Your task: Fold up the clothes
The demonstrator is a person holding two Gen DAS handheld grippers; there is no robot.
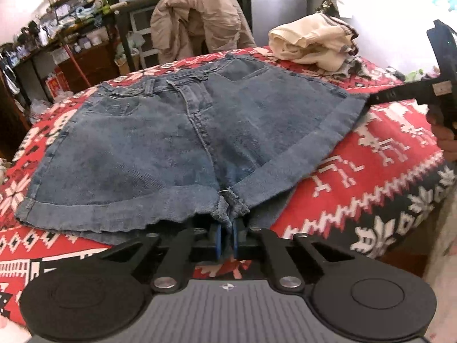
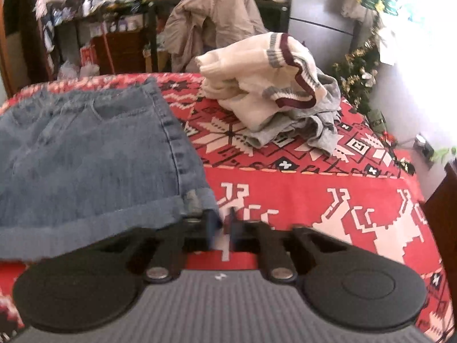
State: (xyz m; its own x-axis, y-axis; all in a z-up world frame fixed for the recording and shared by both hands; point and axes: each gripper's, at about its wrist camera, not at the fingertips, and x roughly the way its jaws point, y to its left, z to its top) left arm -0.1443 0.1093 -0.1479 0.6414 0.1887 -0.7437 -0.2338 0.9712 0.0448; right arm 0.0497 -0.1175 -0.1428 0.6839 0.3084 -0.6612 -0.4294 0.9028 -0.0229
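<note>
Denim shorts (image 1: 160, 143) lie spread flat on a table draped with a red, white and black knitted-pattern cloth (image 1: 371, 171). Their fabric is a mottled, washed blue with raised seams, patch pockets near the waistband at the far side, and rolled cuffs along both leg hems facing the cameras. The left gripper (image 1: 226, 237) has its blue-padded fingers drawn nearly together on the bunched crotch seam at the near edge of the shorts, pinching the thick denim there. The right gripper (image 2: 225, 228) is closed narrow at the outer corner of the rolled cuff; the blur there makes it hard to tell whether any denim sits between its pads. In the left wrist view, that gripper's black fingers reach the far right corner of the shorts. Further back on the cloth sits a loose heap: a cream ribbed knit garment (image 2: 257, 85) with maroon and grey striped trim, resting on crumpled grey fabric (image 2: 314, 125). Behind the table a beige jacket (image 1: 197, 20) hangs slumped over a chair.
</note>
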